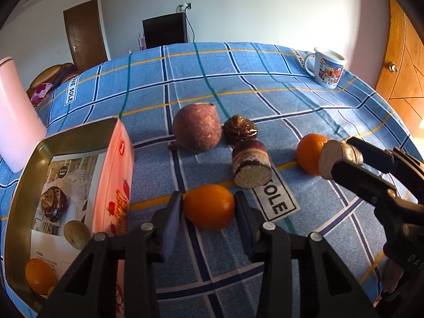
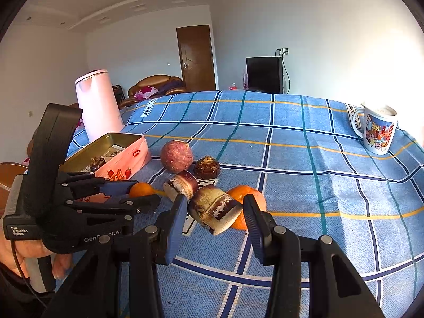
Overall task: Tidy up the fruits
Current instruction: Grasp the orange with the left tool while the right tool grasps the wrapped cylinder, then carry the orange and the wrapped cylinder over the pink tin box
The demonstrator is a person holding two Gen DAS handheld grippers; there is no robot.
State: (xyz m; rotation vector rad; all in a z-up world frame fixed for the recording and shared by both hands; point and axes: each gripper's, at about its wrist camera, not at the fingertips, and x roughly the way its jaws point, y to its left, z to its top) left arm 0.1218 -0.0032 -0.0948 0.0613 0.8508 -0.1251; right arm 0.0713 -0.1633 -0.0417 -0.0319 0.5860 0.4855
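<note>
My left gripper (image 1: 208,206) is shut on a small orange fruit (image 1: 209,206), low over the cloth beside the pink tin (image 1: 124,159). The tin holds an orange (image 1: 39,275), a yellowish fruit (image 1: 76,234) and a dark brown one (image 1: 54,204). My right gripper (image 2: 215,212) is shut on a cut brown-and-white piece (image 2: 214,209); this piece also shows in the left wrist view (image 1: 334,159). On the cloth lie a round reddish fruit (image 1: 197,128), a dark knobbly one (image 1: 239,128), another cut piece (image 1: 251,167) and an orange (image 1: 310,153).
A pink kettle (image 2: 98,103) stands behind the tin at the left. A printed mug (image 2: 379,129) stands at the far right of the blue checked tablecloth (image 2: 318,172). A wooden door (image 1: 402,66) is on the right.
</note>
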